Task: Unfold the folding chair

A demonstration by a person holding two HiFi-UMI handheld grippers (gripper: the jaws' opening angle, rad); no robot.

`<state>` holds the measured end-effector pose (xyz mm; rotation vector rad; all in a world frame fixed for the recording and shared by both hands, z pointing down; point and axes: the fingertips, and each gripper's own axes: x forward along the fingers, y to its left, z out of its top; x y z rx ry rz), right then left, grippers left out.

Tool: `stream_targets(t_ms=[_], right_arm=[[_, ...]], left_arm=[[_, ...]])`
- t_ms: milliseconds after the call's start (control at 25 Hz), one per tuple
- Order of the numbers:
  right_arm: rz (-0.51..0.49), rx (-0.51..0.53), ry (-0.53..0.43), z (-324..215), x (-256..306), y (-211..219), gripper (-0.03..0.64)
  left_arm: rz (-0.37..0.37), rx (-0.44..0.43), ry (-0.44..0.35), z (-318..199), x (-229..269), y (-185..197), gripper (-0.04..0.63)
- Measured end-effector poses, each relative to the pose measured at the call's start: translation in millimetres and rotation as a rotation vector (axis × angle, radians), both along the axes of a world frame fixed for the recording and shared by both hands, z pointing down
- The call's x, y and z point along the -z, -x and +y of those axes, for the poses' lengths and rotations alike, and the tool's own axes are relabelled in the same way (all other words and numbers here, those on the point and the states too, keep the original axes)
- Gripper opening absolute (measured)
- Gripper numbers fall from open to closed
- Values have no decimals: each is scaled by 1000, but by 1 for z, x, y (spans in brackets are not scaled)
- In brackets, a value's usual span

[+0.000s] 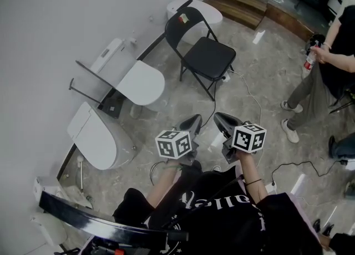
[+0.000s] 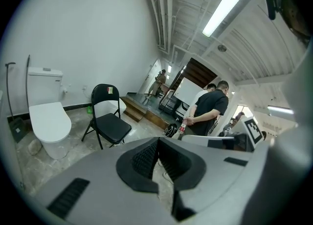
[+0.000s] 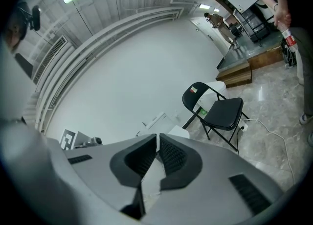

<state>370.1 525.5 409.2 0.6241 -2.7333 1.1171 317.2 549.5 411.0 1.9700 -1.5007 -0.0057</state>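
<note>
1. Left gripper (image 1: 191, 122): held out in front of the person, marker cube on top. Jaws fully together, nothing between them.
2. Right gripper (image 1: 224, 120): just beside the left one, at about the same height. Jaws closed to a sliver at the tips, nothing held.
3. Black cable (image 1: 294, 165): lies in loops on the floor to the right of the person.
4. White cable (image 1: 252, 101): runs over the stone floor (image 1: 260, 54) between the grippers and the chair, ending at a socket block (image 1: 226, 76) by the chair's legs.
5. Near toilet (image 1: 94, 134): white, lid down, against the wall on the left.
6. Second toilet (image 1: 141, 82): white, lid down, further along that wall, with a dark grab rail (image 1: 89, 79) beside it.
7. Folding chair (image 1: 208, 54): black, already opened out, standing on its four legs ahead of both grippers and well apart from them. Small sticker on the backrest.
8. Third toilet (image 1: 194, 7): white, directly behind the chair's backrest.
9. Bystander (image 1: 327, 65): stands to the right of the chair, apart from it, holding a bottle (image 1: 309, 60).
10. Wooden steps (image 1: 238, 4): beyond the chair, leading up to a raised platform.
</note>
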Motion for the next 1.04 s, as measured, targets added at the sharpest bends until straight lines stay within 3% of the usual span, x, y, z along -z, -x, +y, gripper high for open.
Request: stream_targets(t_ms=[1040], right_arm=[[33,-42,-13,-10,-5,28,28]], left_arm=[[6,-16,-2,-11,-6,39,5]])
